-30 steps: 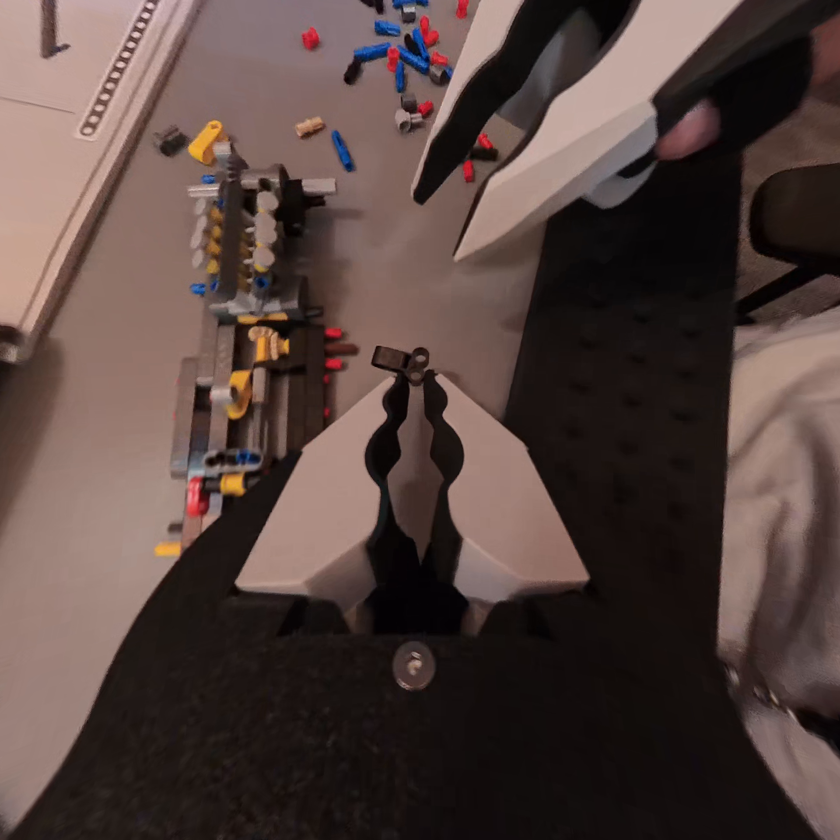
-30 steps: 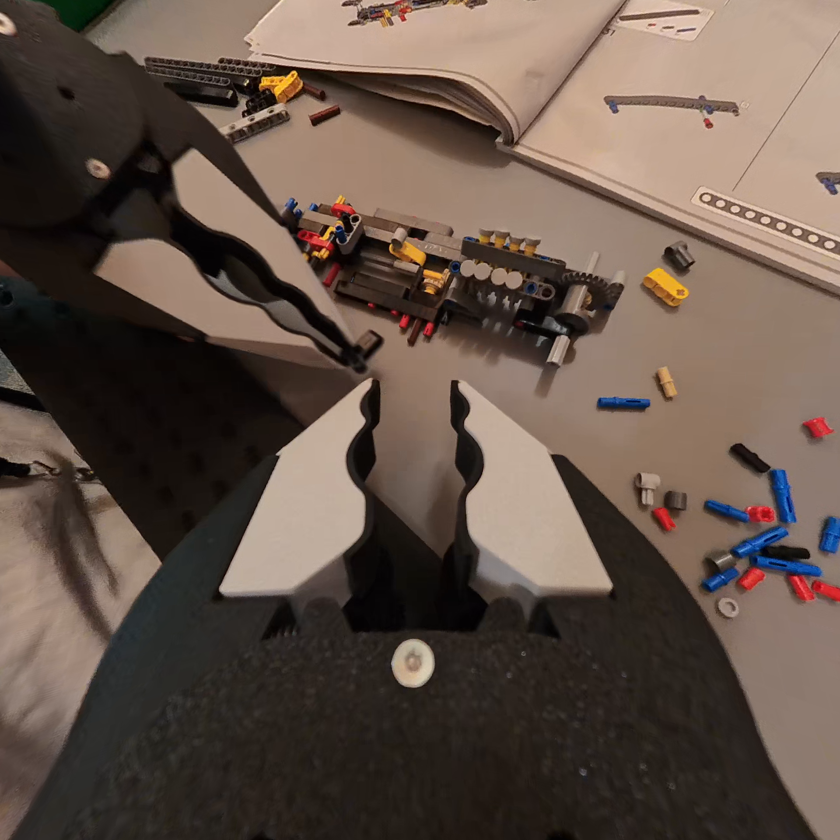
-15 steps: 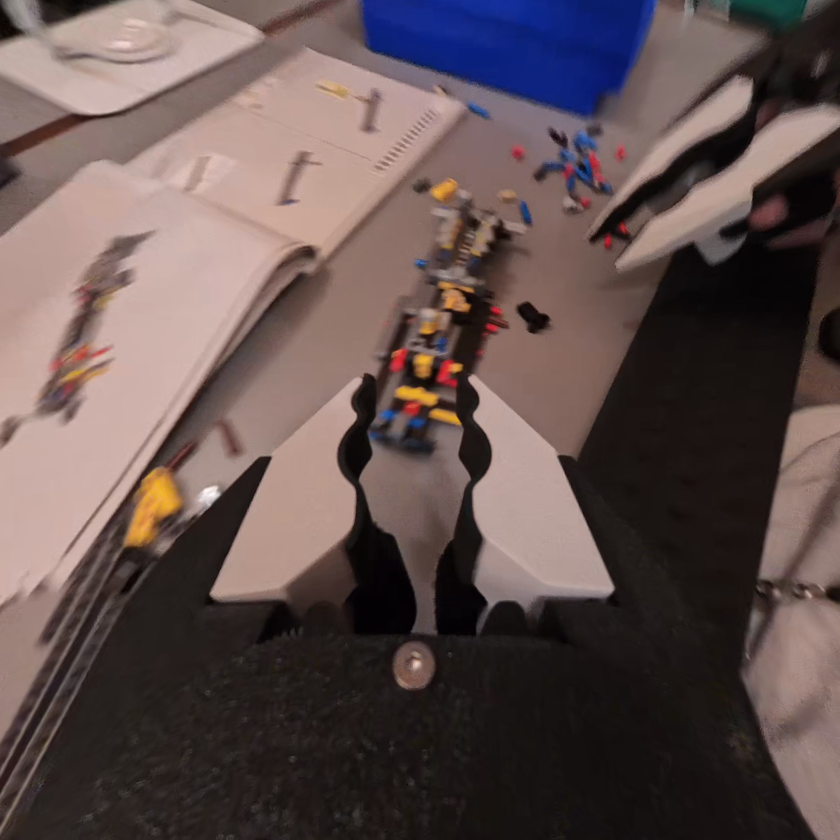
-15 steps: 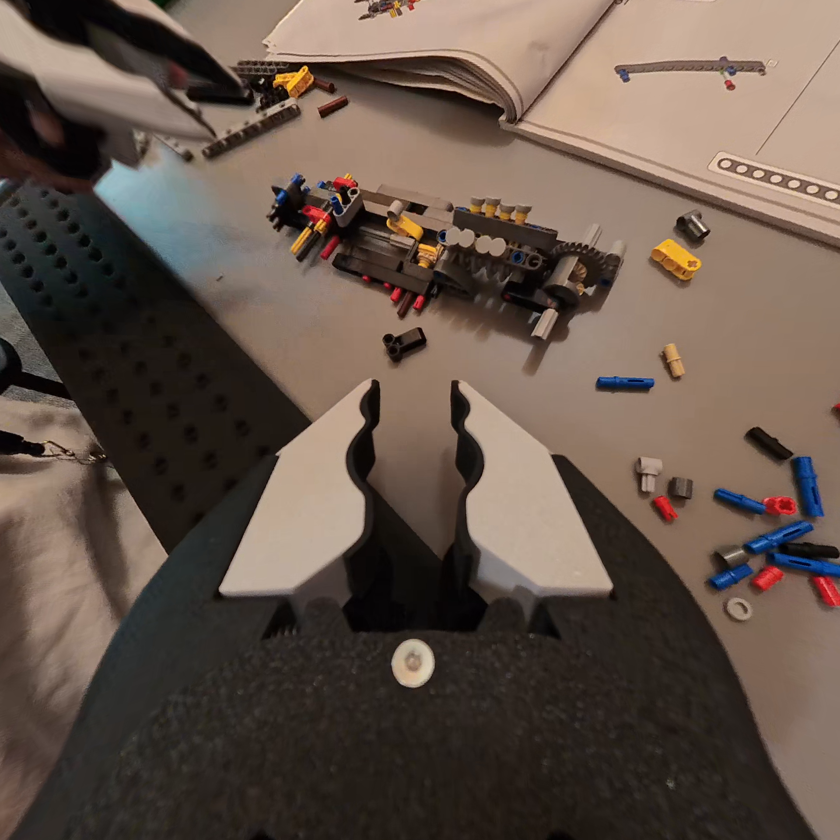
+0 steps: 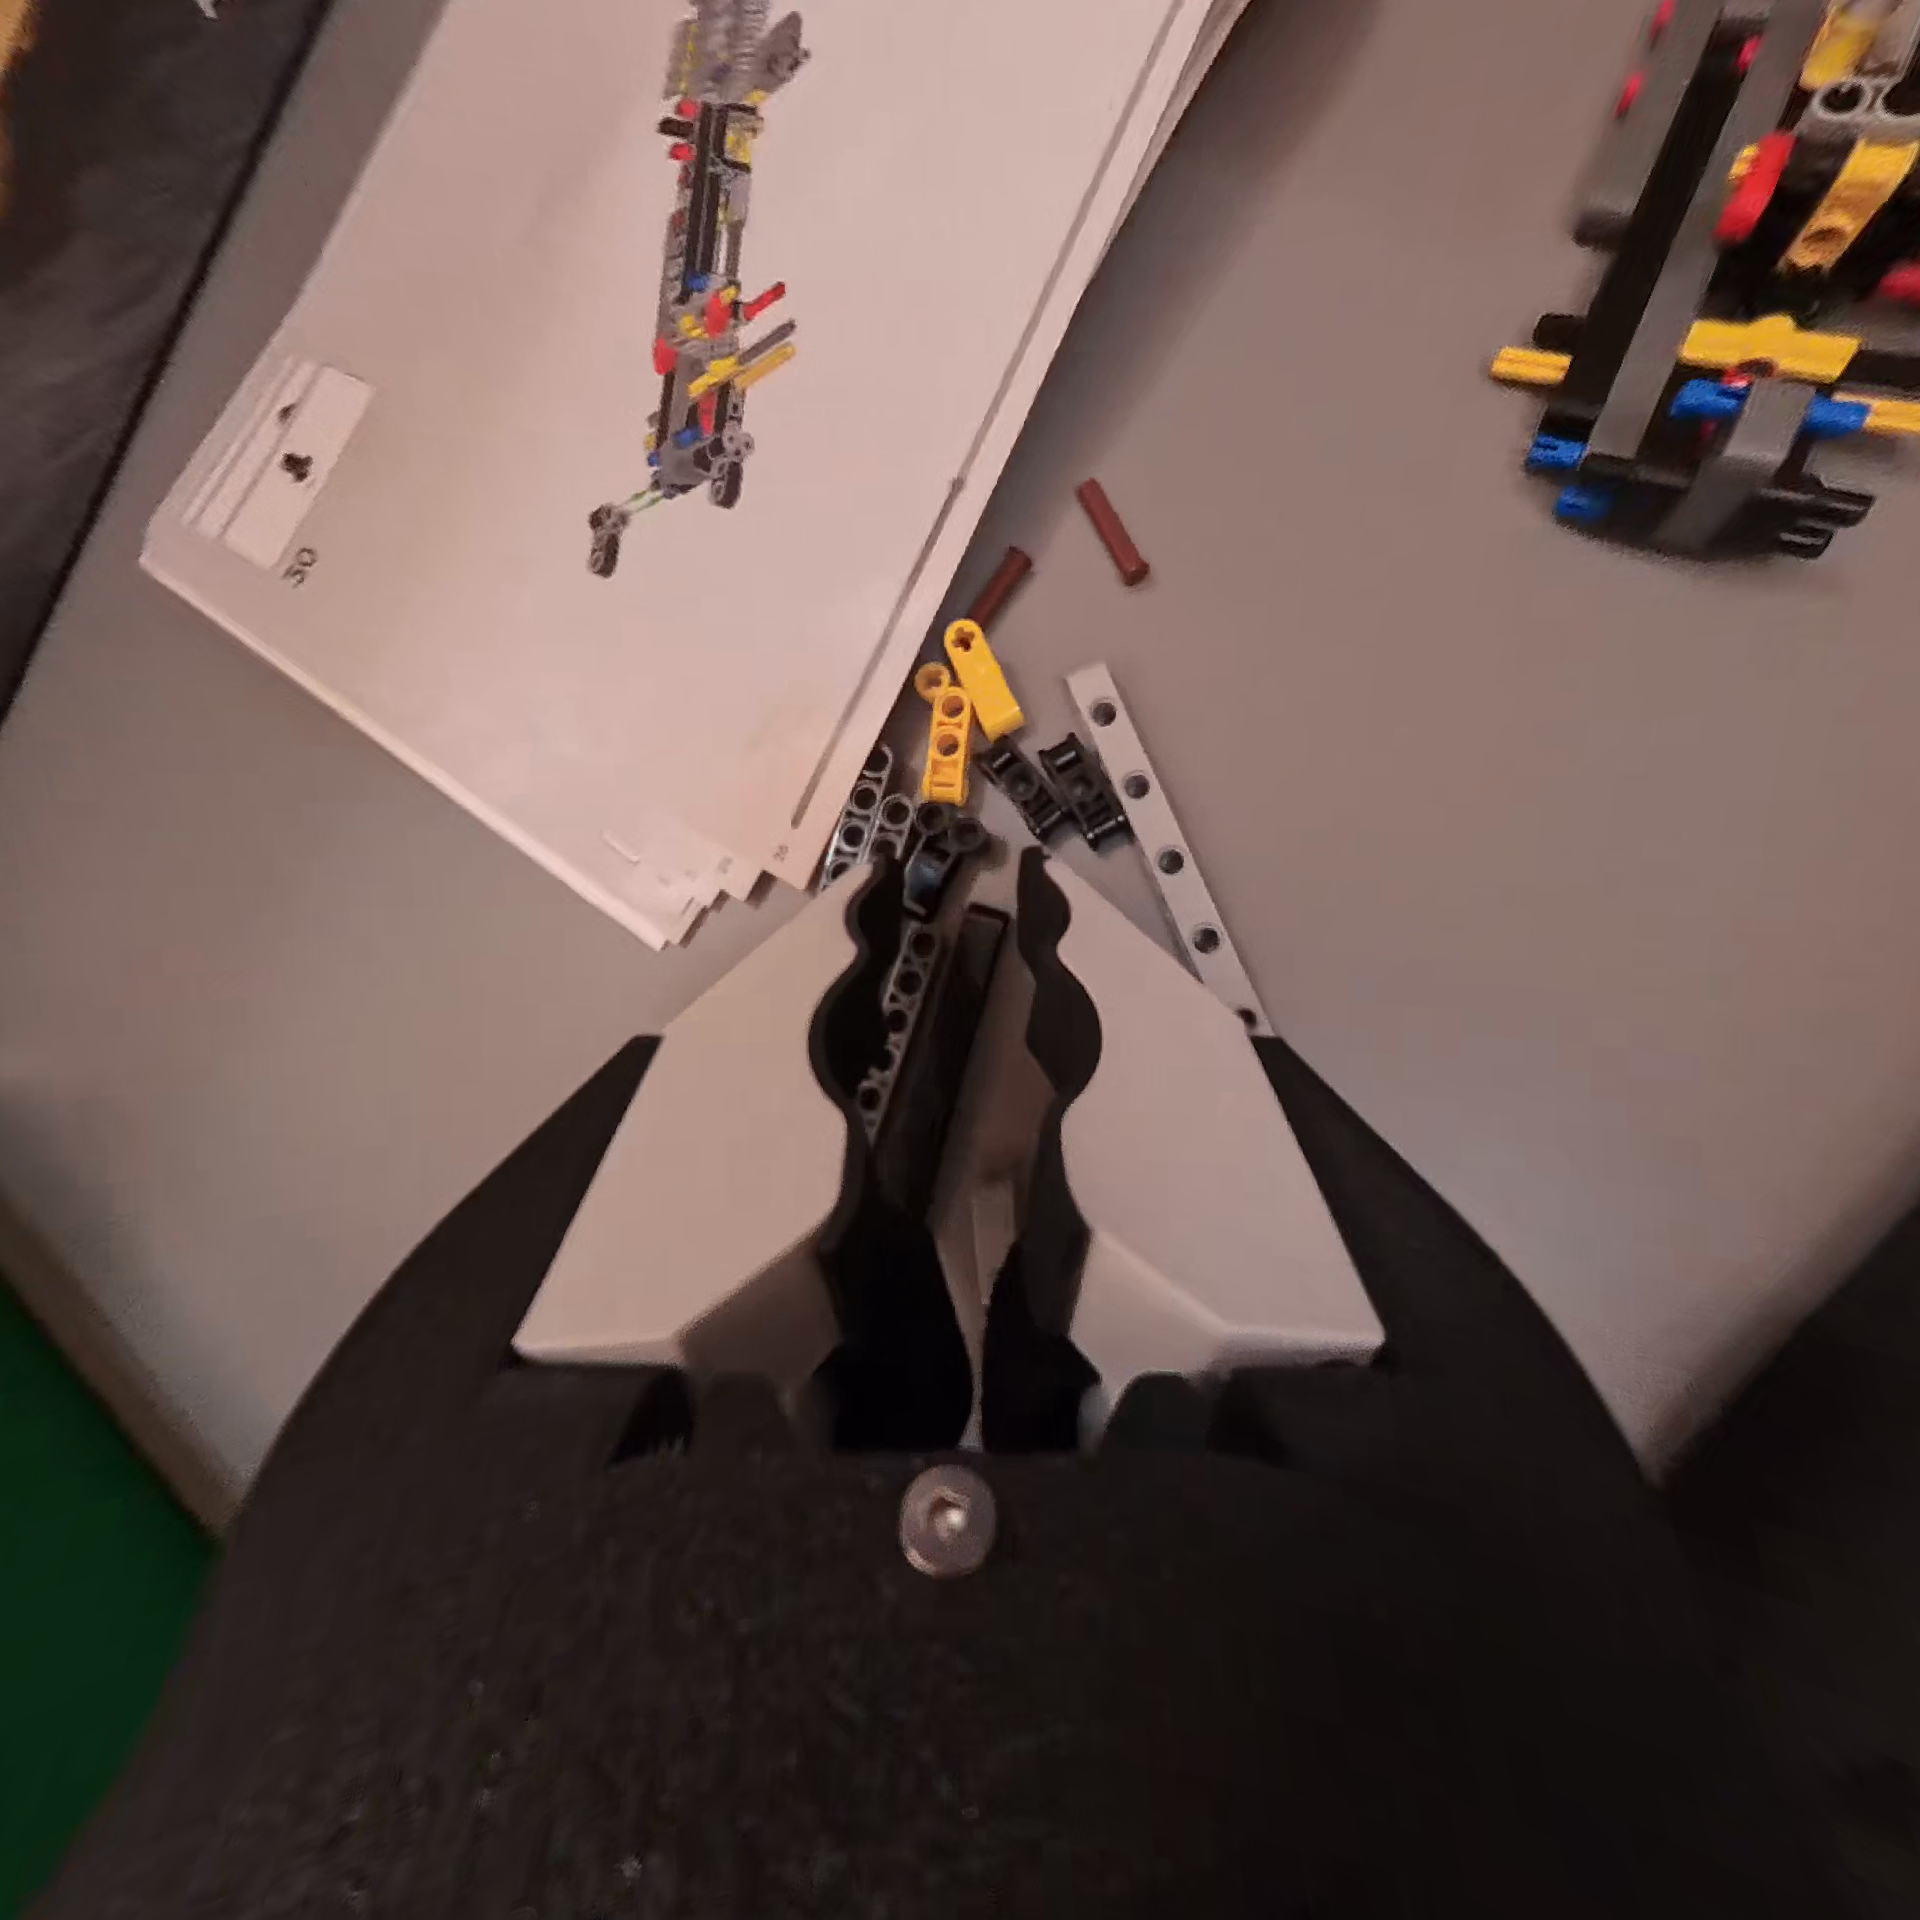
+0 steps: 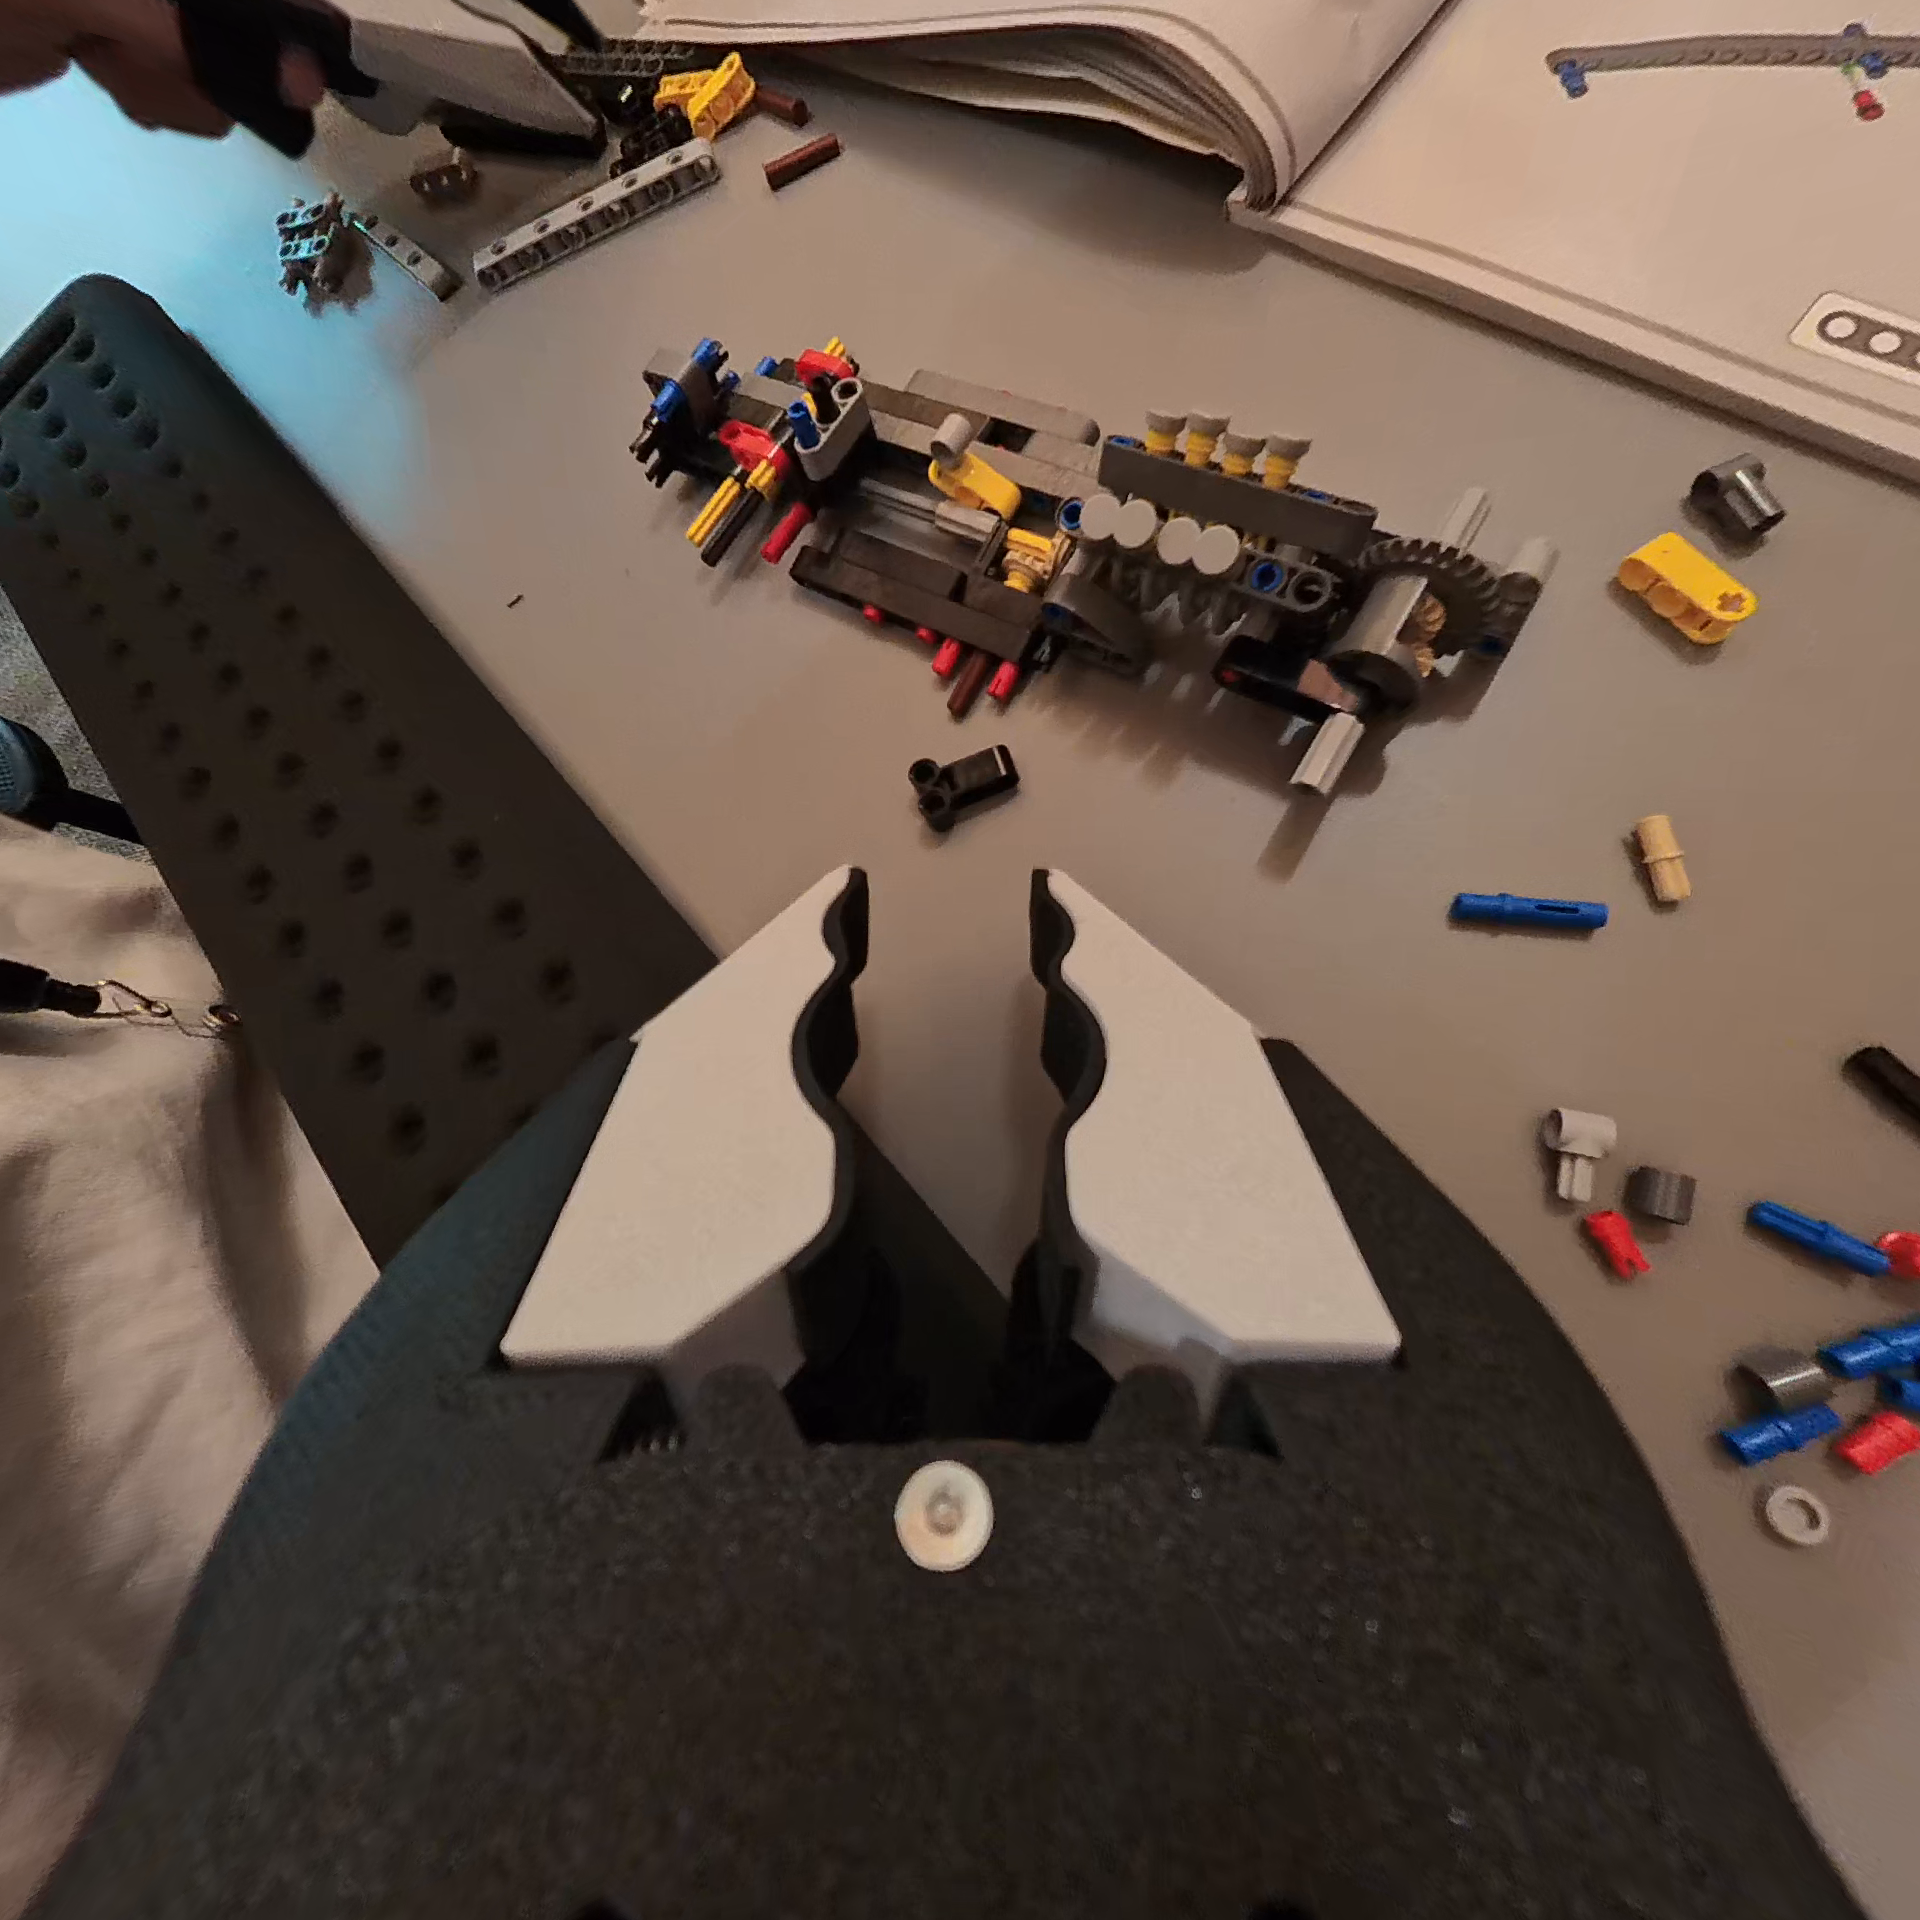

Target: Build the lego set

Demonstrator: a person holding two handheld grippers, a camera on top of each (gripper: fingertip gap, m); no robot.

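Two parted grippers are seen: left gripper (image 5: 951, 868) poised over dark perforated lego beams (image 5: 906, 997), seemingly ungrasped; right gripper (image 6: 948, 883) empty; closure is needed next.

the left gripper (image 5: 951, 868) is hanging low over the far left corner of the worktop, its jaws parted a little, nose tilted down. a gloved hand (image 6: 223, 62) is gripping it from behind. the right gripper (image 6: 948, 883) is hovering by the near edge, jaws standing wide apart with nothing between them.
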